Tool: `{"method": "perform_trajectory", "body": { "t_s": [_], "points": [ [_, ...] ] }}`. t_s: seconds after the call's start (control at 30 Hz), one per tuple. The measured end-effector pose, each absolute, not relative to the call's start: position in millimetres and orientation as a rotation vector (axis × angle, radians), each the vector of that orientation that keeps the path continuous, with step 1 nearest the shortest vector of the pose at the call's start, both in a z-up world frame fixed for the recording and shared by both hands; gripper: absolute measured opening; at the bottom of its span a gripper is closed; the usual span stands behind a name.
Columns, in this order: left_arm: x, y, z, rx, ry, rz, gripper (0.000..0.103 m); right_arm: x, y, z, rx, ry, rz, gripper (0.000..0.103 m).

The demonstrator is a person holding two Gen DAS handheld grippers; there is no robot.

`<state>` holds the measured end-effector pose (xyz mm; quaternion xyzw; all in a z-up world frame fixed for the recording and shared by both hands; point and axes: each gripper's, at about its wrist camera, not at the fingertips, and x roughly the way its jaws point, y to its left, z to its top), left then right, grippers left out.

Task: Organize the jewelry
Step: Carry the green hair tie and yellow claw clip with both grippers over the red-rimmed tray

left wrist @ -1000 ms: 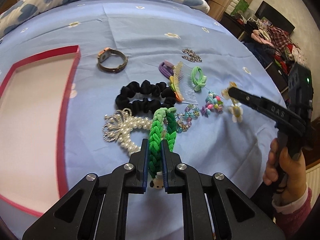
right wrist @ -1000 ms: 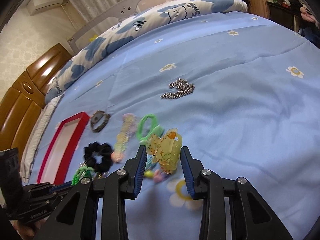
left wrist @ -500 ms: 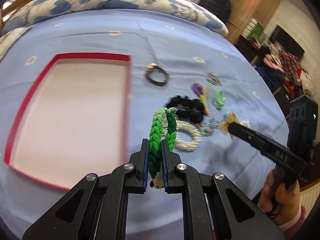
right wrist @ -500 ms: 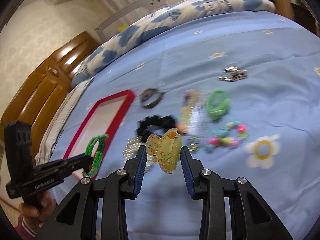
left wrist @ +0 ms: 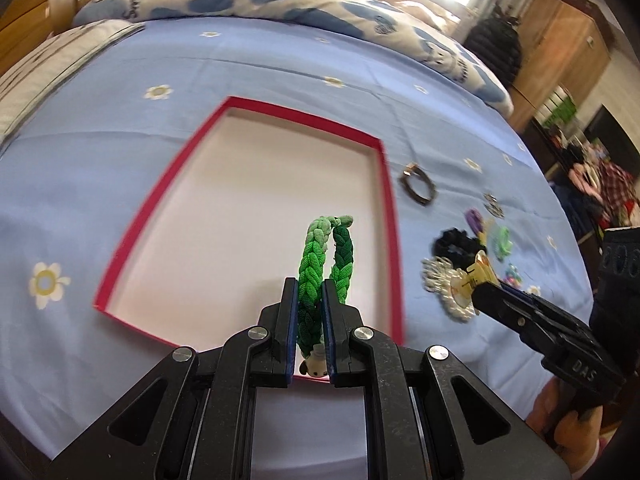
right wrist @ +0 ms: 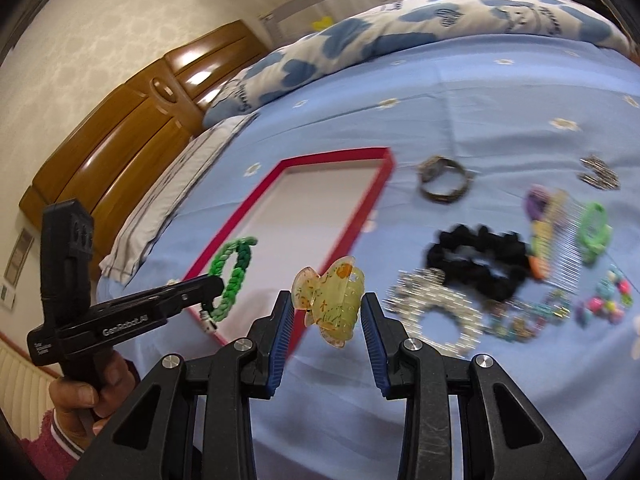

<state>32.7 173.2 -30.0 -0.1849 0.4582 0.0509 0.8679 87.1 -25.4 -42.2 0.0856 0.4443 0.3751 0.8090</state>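
Note:
My left gripper [left wrist: 310, 292] is shut on a green braided bracelet [left wrist: 320, 256] and hangs over the white floor of the red-rimmed tray [left wrist: 390, 216]. From the right wrist view the same bracelet [right wrist: 232, 276] dangles off the left gripper [right wrist: 212, 292] by the tray's near corner [right wrist: 336, 154]. A translucent yellow claw clip [right wrist: 332, 292] with orange flowers sits between the blue pads of my right gripper [right wrist: 326, 308], which is shut on it. That gripper [left wrist: 480, 292] and clip [left wrist: 472, 276] are above the blue sheet, just right of the tray.
Right of the tray lie a brown band [right wrist: 442, 180], a black scrunchie [right wrist: 476, 260], a pearl piece [right wrist: 432, 312], a comb [right wrist: 564, 236], a green ring [right wrist: 594, 232], beads [right wrist: 524, 320] and a silver chain [right wrist: 598, 172]. A patterned duvet [right wrist: 400, 28] is behind, a wooden headboard [right wrist: 120, 132] left.
Both grippers have swept left, away from the pile of jewelry. The left one with the green bracelet now hangs over the tray; the right one with the clip has come close to the tray's edge.

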Motion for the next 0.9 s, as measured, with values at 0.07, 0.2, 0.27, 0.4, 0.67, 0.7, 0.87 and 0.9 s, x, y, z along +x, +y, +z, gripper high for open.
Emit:
{"method": "perform_trajectory", "body": {
  "t_s": [0.07,0.2,0.27,0.4,0.67,0.7,0.87,0.9],
  "points": [
    [31,182,-32,-0.392,0.961,0.128,0.01,87,-9,-42,0.165,0.952,0.828,0.035],
    [32,199,-37,-0.401,0.974,0.168,0.01,90,22,-45,0.14,0.966,0.866,0.035],
    [32,206,-39,-0.402,0.978,0.186,0.01,92,40,-49,0.123,0.977,0.888,0.035],
    [37,218,-49,-0.416,1.003,0.207,0.01,96,65,-60,0.087,1.006,0.912,0.035],
    [44,231,-69,-0.429,1.062,0.23,0.01,106,91,-85,0.009,1.077,0.91,0.035],
    [44,232,-71,-0.431,1.068,0.232,0.01,108,92,-87,0.001,1.086,0.909,0.035],
    [44,233,-78,-0.439,1.092,0.239,0.01,109,100,-90,-0.071,1.095,0.913,0.037],
    [44,233,-78,-0.441,1.093,0.24,0.01,109,102,-90,-0.085,1.097,0.913,0.037]
  ]
}}
